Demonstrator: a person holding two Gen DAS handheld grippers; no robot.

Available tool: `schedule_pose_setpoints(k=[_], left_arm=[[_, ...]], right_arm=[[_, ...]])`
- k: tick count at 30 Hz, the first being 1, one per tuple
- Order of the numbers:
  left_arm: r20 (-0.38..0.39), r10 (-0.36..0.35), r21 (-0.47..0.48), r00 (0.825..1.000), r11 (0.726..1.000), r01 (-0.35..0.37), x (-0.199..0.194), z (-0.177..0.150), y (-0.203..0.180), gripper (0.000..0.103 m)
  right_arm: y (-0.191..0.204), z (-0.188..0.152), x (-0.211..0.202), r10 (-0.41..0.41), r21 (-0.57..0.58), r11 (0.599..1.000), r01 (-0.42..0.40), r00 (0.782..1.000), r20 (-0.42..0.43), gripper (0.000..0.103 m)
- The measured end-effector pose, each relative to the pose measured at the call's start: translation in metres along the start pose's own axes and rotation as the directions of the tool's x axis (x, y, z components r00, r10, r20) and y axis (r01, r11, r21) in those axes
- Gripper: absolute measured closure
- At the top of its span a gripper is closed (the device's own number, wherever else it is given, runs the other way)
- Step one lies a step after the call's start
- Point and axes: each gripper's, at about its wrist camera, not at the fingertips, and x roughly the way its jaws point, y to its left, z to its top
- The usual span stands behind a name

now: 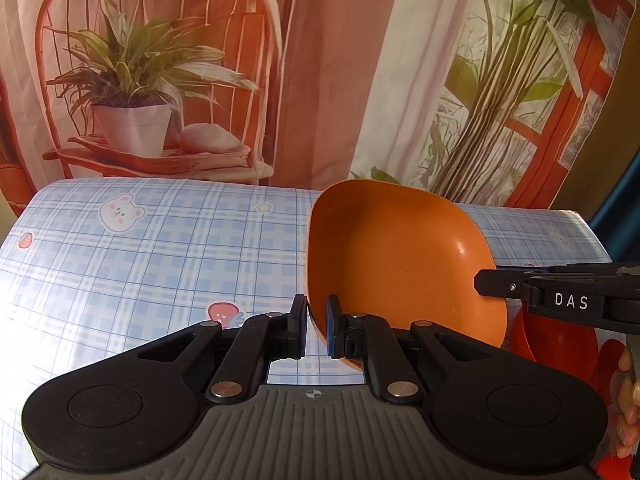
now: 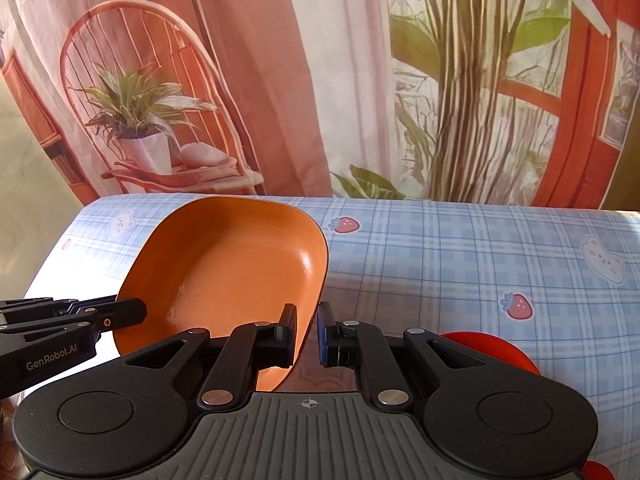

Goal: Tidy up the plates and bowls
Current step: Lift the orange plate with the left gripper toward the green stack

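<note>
Both your left gripper (image 1: pixel 316 326) and right gripper (image 2: pixel 307 334) are clamped on opposite rims of the orange bowl (image 1: pixel 394 264). Lift evenly, keeping it level above the red dish (image 2: pixel 490 350).

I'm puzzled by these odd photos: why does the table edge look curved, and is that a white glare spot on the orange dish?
Left wrist view: the fisheye lens bows the tablecloth edge; a small white highlight sits on the orange dish, and the cloth is washed out at left. Right wrist view: the same bowing, with a glossy streak on the dish's inner wall; all fairly sharp.
</note>
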Motion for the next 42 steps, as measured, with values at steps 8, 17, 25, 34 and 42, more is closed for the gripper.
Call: schedule_pose_setpoints(k=[8,17,25,34,42], left_arm=[[0.036,0.009,0.008,0.999,1.000,-0.010,-0.030,0.001,-0.005,0.092],[0.051,0.003,0.009,0.999,1.000,-0.004,-0.063,-0.013,-0.015,0.090],[0.046,-0.009,-0.001,0.999,1.000,0.009,-0.090,-0.036,-0.020,0.089],[0.037,-0.016,-0.020,0.999,1.000,0.017,-0.119,-0.068,-0.027,0.086],[-0.007,-0.021,-0.051,1.000,0.998,0.021,-0.115,-0.097,-0.029,0.085]], right_arm=[[0.010,0.003,-0.027,0.015,-0.031,0.999,-0.013,0.999,0.044,0.093],[0.013,-0.003,-0.055,0.042,-0.052,0.998,-0.039,0.997,0.061,0.093],[0.020,-0.015,-0.081,0.066,-0.098,0.993,-0.060,0.996,0.064,0.093],[0.034,-0.032,-0.099,0.096,-0.169,0.982,-0.086,0.994,0.050,0.093],[0.043,-0.050,-0.094,0.092,-0.230,0.969,-0.086,0.996,0.016,0.093]])
